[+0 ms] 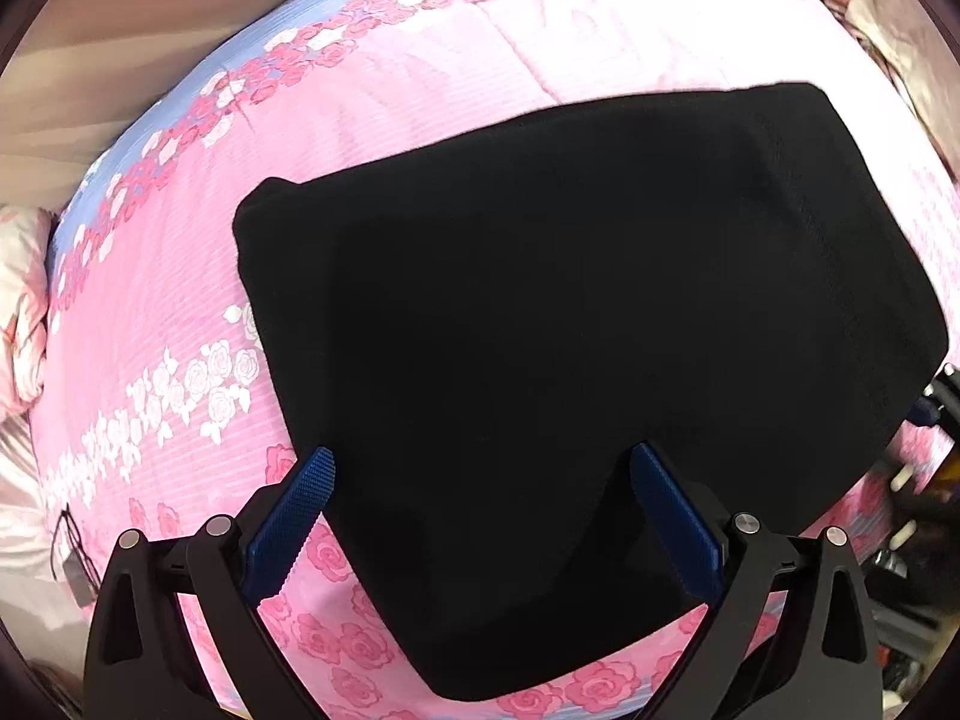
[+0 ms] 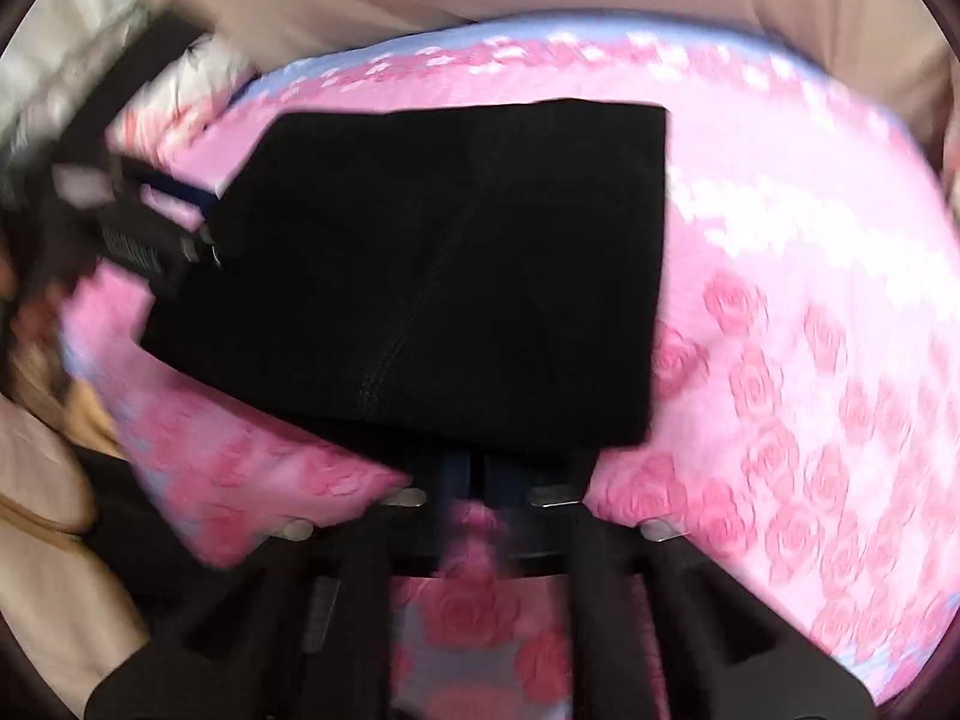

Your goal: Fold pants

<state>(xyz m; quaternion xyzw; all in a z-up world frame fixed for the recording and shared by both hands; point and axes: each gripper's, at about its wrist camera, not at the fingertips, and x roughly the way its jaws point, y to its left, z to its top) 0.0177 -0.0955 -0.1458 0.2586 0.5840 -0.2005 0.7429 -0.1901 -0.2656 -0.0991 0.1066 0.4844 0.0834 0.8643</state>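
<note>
Two tools [image 1: 480, 516] [image 2: 474, 468], one folded pants [image 1: 570, 360]

— Left gripper [image 1: 480, 495]? Hanging low, blue fingers [image 1: 291, 519] spread wide apart, holding nothing.
— Right gripper [image 2: 474, 474]? Looking blurry, fingers squeezed close together, pinching the edge of the black pants [image 2: 432, 264].

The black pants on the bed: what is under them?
The black pants lie folded on a pink rose-patterned bedsheet, which shows all around them. The sheet directly beneath is covered, so anything between the folded layers or below them cannot be seen.
</note>
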